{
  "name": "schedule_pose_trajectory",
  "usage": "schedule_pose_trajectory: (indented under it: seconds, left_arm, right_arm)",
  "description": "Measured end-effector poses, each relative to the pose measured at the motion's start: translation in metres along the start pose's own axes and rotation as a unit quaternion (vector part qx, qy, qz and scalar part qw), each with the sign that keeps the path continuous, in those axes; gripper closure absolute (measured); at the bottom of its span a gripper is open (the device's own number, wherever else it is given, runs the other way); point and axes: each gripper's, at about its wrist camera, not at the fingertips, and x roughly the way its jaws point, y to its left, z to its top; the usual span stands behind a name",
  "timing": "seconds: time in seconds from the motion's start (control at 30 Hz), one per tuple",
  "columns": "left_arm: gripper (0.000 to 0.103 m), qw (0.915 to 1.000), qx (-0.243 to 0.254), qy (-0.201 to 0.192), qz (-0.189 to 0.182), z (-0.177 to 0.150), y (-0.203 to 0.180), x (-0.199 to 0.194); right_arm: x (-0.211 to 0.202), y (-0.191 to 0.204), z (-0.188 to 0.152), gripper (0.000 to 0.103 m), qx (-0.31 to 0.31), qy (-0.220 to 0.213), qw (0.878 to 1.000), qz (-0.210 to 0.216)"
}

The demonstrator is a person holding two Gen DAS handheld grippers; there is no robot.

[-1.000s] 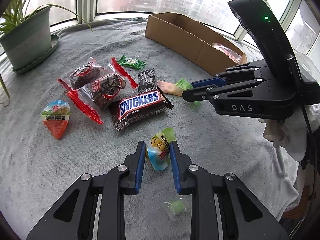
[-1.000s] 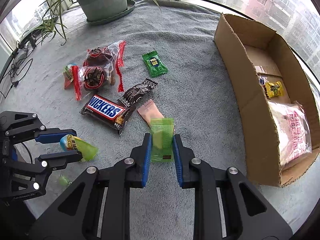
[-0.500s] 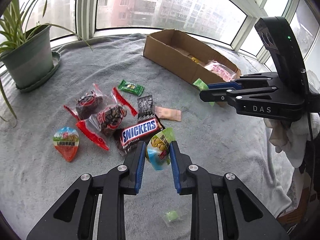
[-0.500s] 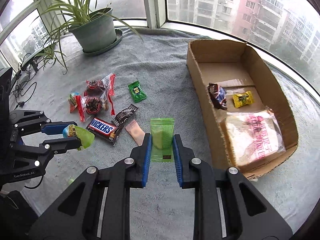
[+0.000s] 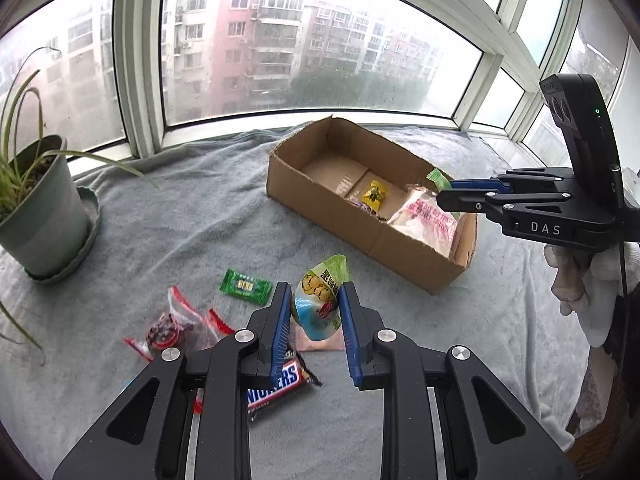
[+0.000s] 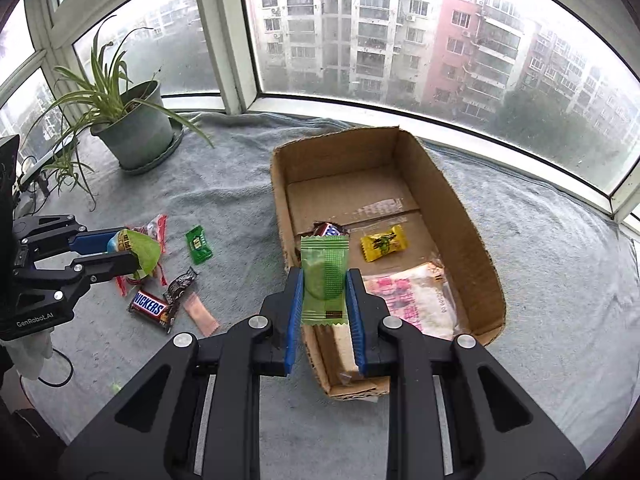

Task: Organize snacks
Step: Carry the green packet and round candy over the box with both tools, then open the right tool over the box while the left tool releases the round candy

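A grey cloth-covered worktop (image 6: pixel 224 200) fills both views, with a potted plant (image 6: pixel 132 132) at the upper left and an open cardboard box (image 6: pixel 456 216) right of centre holding a pink-printed bag (image 6: pixel 412 300) and a yellow candy (image 6: pixel 383 242). In the right wrist view the right claw (image 6: pixel 324 300) at lower centre is clenched on a green wafer packet (image 6: pixel 324 280) over the box's near end. In the left wrist view the left claw (image 5: pixel 314 312) grips a green-and-blue snack pouch (image 5: pixel 320 300) above the Snickers bar (image 5: pixel 276 388) and green candy (image 5: pixel 245 286) at lower left.
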Motion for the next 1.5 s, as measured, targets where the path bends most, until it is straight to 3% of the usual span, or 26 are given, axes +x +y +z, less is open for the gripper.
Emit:
schedule_pose_trajectory:
  seconds: [0.67,1.0,1.5]
  left_arm:
    - [0.080,0.9998,0.015,-0.013,0.009,0.088,-0.015,0.055]
    - [0.080,0.9997,0.022,0.008,0.011,0.097,-0.024,0.096]
    - [0.080,0.9993,0.035,0.014,0.006,0.099,-0.031,0.107]
  right_arm:
    - [0.044,-0.044,0.016,0.081,0.028,0.015,0.999,-0.005]
    - [0.071,-0.045,0.016,0.081,0.027,0.029,0.999,0.008]
    - [0.079,-0.047,0.012,0.081,0.035,0.035,0.999,0.015]
